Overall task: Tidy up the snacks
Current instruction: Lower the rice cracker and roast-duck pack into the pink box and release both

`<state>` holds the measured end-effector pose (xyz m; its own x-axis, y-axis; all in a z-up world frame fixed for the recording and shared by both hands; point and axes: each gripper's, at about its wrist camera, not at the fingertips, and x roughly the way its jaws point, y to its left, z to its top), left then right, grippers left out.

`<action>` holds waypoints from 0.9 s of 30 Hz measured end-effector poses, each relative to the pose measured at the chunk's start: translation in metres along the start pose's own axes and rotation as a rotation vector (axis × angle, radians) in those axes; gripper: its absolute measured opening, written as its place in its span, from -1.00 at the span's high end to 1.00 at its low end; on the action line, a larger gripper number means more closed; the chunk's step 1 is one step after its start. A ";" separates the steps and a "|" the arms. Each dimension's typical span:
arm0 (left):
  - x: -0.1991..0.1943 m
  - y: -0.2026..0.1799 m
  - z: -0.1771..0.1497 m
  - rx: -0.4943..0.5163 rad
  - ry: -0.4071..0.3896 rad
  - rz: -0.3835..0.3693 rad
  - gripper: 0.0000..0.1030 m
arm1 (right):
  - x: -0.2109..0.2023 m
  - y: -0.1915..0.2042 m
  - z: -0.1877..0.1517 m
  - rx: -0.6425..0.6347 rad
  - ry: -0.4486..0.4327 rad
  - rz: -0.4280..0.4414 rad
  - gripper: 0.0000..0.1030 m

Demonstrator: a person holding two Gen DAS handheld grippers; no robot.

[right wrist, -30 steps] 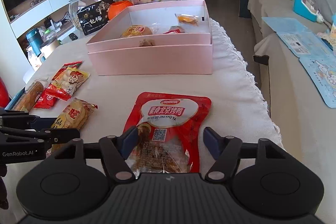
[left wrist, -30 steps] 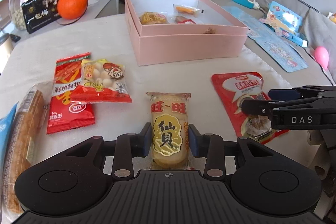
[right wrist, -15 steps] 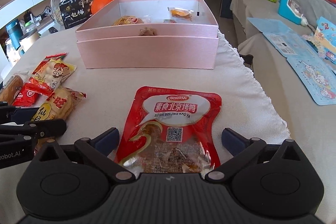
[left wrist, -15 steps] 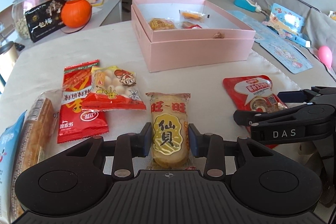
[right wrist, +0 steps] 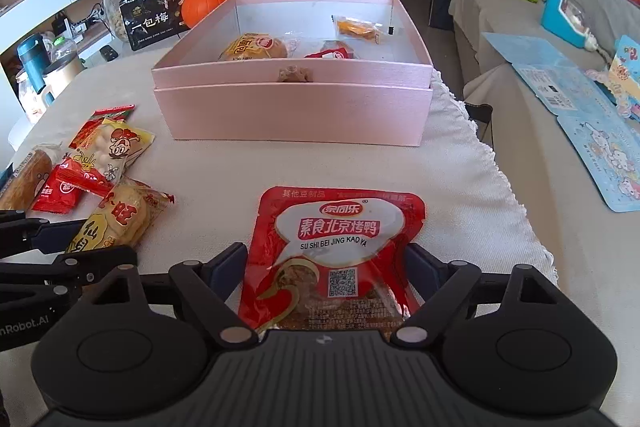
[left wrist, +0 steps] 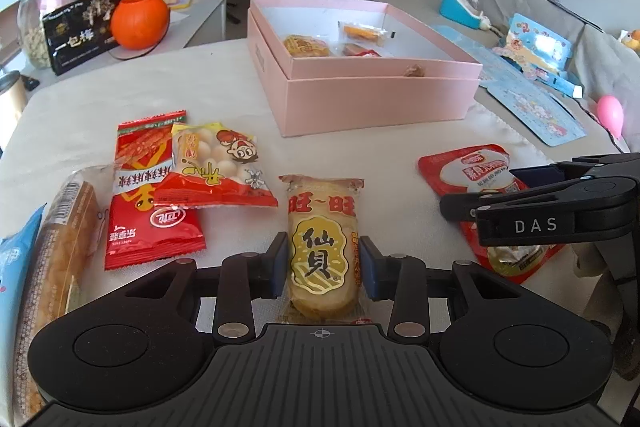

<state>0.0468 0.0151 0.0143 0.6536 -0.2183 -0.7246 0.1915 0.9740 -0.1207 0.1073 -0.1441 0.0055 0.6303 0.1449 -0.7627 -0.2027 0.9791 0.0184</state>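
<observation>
Your left gripper (left wrist: 323, 263) is clamping the rice cracker (left wrist: 322, 247); your right gripper (right wrist: 326, 275) is closing around the red pouch (right wrist: 334, 255), which may buckle and slip.

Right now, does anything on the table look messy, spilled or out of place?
Nothing is spilled or torn. The only untidy spot is on the left: the yellow ball-snack bag lies askew across the red spicy-strip packet, overlapping it. The loose snacks haven't reached the pink box yet.
</observation>
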 end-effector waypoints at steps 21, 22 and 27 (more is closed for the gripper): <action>0.005 -0.009 0.005 0.026 0.021 0.013 0.07 | -0.050 -0.002 0.004 -0.031 -0.074 0.085 -0.31; 0.005 -0.008 0.005 0.028 0.020 0.011 0.07 | -0.051 0.001 0.005 -0.041 -0.076 0.100 -0.31; 0.002 -0.004 0.002 0.018 0.015 -0.001 0.14 | -0.031 0.020 0.002 -0.112 -0.054 0.065 -0.34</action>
<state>0.0485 0.0110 0.0146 0.6424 -0.2179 -0.7347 0.2050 0.9726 -0.1092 0.0856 -0.1290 0.0311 0.6521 0.2179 -0.7262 -0.3246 0.9458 -0.0077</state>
